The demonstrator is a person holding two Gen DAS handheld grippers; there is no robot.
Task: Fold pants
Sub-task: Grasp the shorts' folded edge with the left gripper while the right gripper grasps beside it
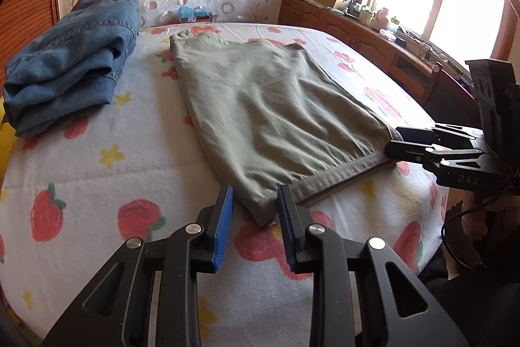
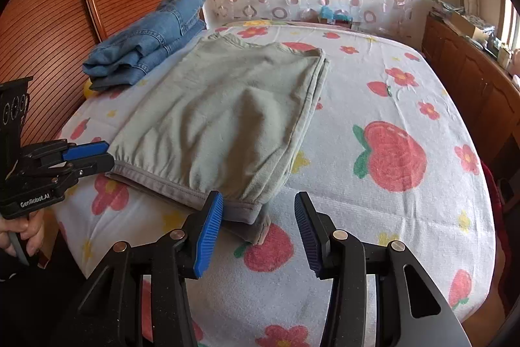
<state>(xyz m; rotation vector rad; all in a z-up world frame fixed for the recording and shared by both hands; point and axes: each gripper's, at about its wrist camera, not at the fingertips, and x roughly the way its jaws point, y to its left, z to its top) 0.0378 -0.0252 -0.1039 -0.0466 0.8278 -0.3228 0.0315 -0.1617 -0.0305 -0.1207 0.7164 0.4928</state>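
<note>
Both our grippers, left gripper (image 1: pixel 255 210) and right gripper (image 2: pixel 258 217), straddle the grey pants' (image 1: pixel 269 106) waistband corners unpinched; next we clamp and fold.

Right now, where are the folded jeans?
The folded jeans lie at the bed's far left by the wooden headboard, just left of the grey-green pants, not touching either gripper.

Two markings can be read — "GenRobot.AI" in white on the black body of the left gripper (image 2: pixel 107 155), and the letters "DAS" on the black body of the right gripper (image 1: pixel 395 140) — nothing else is legible.
</note>
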